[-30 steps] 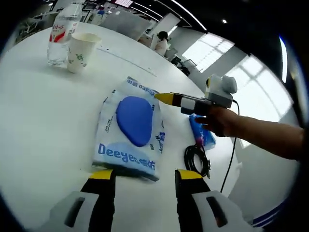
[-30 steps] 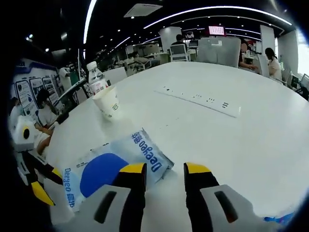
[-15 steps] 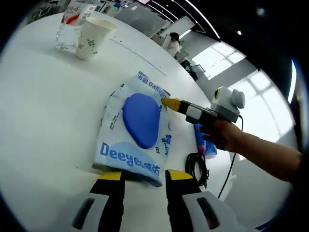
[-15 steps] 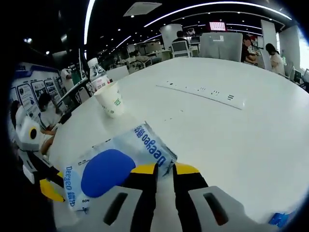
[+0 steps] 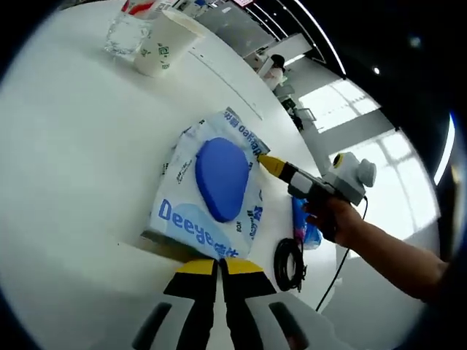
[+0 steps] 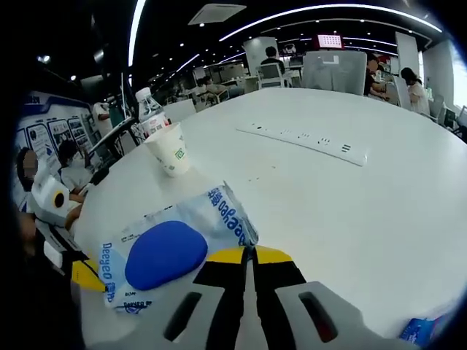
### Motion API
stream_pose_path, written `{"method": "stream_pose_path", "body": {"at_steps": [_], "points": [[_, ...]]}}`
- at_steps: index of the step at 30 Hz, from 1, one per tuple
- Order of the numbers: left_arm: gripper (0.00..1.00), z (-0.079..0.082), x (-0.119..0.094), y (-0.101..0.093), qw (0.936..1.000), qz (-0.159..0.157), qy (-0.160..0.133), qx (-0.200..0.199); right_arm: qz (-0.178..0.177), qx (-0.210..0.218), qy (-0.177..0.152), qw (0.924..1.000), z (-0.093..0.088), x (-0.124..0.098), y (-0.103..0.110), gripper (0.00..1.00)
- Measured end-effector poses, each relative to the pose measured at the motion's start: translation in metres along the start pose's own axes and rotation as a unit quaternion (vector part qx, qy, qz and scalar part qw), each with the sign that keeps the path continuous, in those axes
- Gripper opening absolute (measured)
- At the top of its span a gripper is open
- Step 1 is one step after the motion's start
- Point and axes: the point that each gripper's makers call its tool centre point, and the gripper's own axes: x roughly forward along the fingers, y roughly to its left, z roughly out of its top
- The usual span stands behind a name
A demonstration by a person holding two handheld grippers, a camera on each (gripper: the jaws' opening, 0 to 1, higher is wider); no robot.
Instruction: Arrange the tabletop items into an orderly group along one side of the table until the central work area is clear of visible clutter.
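Note:
A white and blue wet-wipes pack (image 5: pixel 215 193) with a blue oval lid lies in the middle of the round white table (image 5: pixel 66 168). My left gripper (image 5: pixel 220 264) is shut on the pack's near edge, which looks slightly raised, with a shadow under it. My right gripper (image 6: pixel 250 254) is shut on the pack's (image 6: pixel 175 244) opposite edge. In the left gripper view the right gripper (image 5: pixel 268 165), held by a hand, meets the pack from the right. The left gripper's yellow tip (image 6: pixel 84 275) shows at the pack's left in the right gripper view.
A paper cup (image 5: pixel 164 47) and a water bottle (image 5: pixel 131 29) stand together at the far side, also seen as cup (image 6: pixel 168 149) and bottle (image 6: pixel 149 117). A coiled black cable (image 5: pixel 288 255) and a blue packet (image 5: pixel 306 226) lie right of the pack. A socket strip (image 6: pixel 306 138) is set in the table.
Both grippers have gone from open to shut, each closing on an edge of the wipes pack. The left view has moved in closer over the pack.

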Motion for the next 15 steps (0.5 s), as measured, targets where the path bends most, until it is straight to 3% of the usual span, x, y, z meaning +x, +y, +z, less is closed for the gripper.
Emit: {"method": "stream_pose_path", "body": {"at_steps": [15], "points": [[0.00, 0.006, -0.003, 0.002, 0.9999, -0.010, -0.006, 0.008, -0.010, 0.001, -0.017, 0.9998, 0.007, -0.014, 0.001, 0.00]]}}
